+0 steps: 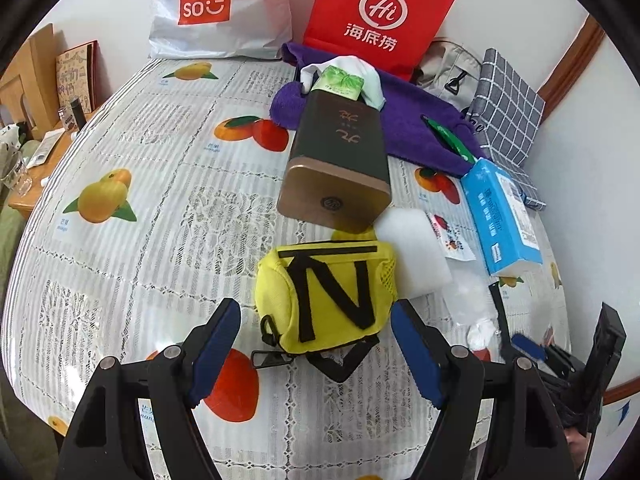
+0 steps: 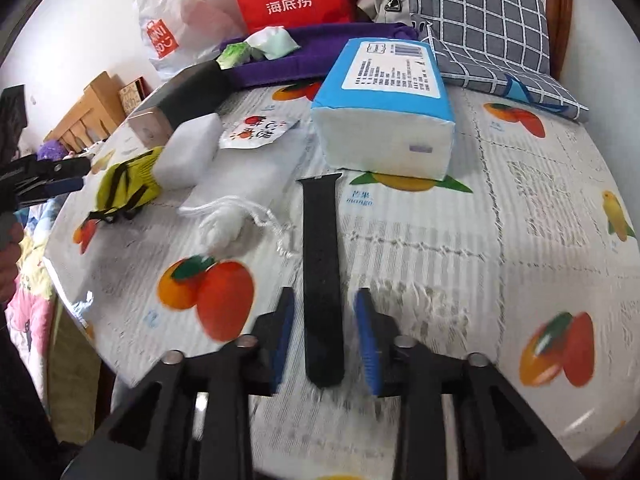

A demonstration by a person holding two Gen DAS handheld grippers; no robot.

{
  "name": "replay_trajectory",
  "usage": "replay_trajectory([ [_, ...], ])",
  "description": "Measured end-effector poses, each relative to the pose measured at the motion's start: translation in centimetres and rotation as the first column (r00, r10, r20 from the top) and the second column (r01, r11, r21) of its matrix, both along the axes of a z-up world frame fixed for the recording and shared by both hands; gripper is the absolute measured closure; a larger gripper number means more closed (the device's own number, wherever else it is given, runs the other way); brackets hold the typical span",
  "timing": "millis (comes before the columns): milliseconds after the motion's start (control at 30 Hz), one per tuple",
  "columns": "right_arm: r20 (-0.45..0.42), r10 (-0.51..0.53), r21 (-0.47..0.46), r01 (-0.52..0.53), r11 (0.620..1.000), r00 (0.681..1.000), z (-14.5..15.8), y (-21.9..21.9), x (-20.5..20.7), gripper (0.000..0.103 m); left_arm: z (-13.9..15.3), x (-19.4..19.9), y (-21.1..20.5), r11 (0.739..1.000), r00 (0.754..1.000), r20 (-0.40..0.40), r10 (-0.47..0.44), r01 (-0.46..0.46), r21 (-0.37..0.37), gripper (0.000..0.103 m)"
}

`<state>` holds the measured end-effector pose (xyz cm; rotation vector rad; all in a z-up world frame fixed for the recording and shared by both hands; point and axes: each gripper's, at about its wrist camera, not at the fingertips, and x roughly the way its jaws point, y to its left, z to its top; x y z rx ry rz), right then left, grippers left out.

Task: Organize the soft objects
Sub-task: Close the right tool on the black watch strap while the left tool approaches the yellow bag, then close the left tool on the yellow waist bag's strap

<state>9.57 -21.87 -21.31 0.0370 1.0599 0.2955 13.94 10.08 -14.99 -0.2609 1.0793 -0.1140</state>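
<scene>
A yellow pouch with a black N mark lies on the fruit-print tablecloth, just ahead of my left gripper, which is open with a finger on each side of the pouch's near end. The pouch also shows in the right wrist view. A black watch strap lies flat between the open fingers of my right gripper. A white sponge block sits behind the pouch. A blue tissue pack lies beyond the strap. A purple towel lies at the back.
A dark tin box lies tilted behind the pouch. A red bag, a white Miniso bag and a grey checked cloth stand along the wall. A white drawstring bag lies left of the strap.
</scene>
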Motion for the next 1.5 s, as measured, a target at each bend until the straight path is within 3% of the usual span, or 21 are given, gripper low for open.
replay_trajectory([
  [133,0.08,0.013,-0.029,-0.01,1.0,0.997,-0.5,1.0,0.9,0.062,-0.6,-0.1,0.3,1.0,1.0,-0.016,0.015,-0.015,0.013,0.027],
  [233,0.13,0.059,-0.127,-0.042,0.991,0.99,-0.6,2.1,0.8,0.073,-0.9,0.0,0.4,1.0,0.999,-0.024,0.022,-0.021,0.018,0.027],
  [267,0.135,0.071,-0.119,-0.055,0.991,0.988,-0.6,2.1,0.8,0.082,-1.0,0.1,0.4,1.0,0.999,-0.026,0.022,-0.022,0.019,0.027],
  [367,0.119,0.065,-0.072,-0.056,0.996,0.991,-0.5,1.4,1.2,0.082,-1.3,0.3,0.3,0.999,0.999,-0.037,0.024,-0.023,0.026,0.027],
  [700,0.081,-0.006,-0.04,0.01,0.999,0.997,-0.4,-1.7,0.2,0.082,-2.4,1.0,-0.4,0.999,0.999,-0.048,0.021,-0.02,0.036,0.026],
  [800,0.081,-0.007,-0.024,0.009,1.0,0.997,-0.5,-1.7,0.4,0.078,-2.6,1.3,-1.0,0.999,0.999,-0.038,0.008,-0.006,0.038,0.024],
  [1000,0.138,0.03,-0.083,-0.018,0.996,0.99,-0.7,-0.7,0.2,0.079,-4.3,2.7,-1.7,0.995,0.997,-0.067,0.049,-0.043,0.085,0.023],
  [1067,0.147,0.026,-0.09,-0.013,0.996,0.989,-0.7,-0.7,0.2,0.082,-4.3,2.8,-1.4,0.993,0.997,-0.032,0.073,-0.07,0.09,0.029],
  [1167,0.142,0.015,-0.067,-0.005,0.998,0.99,-0.6,-1.1,0.2,0.082,-4.2,3.0,-0.8,0.992,0.997,-0.016,0.078,-0.076,0.096,0.056],
  [1233,0.137,0.007,-0.058,0.001,0.998,0.991,-0.6,-1.2,0.4,0.082,-4.2,3.0,-0.3,0.995,0.997,-0.015,0.071,-0.07,0.067,0.067],
  [1333,0.127,-0.002,-0.059,0.009,0.998,0.992,-0.5,-1.1,0.6,0.082,-4.0,2.9,0.0,0.998,0.998,-0.014,0.054,-0.054,0.026,0.071],
  [1500,0.107,-0.011,-0.038,0.015,0.999,0.994,-0.1,-1.0,0.9,0.083,-2.7,2.4,-0.3,0.999,0.999,0.009,0.035,-0.036,0.027,0.073],
])
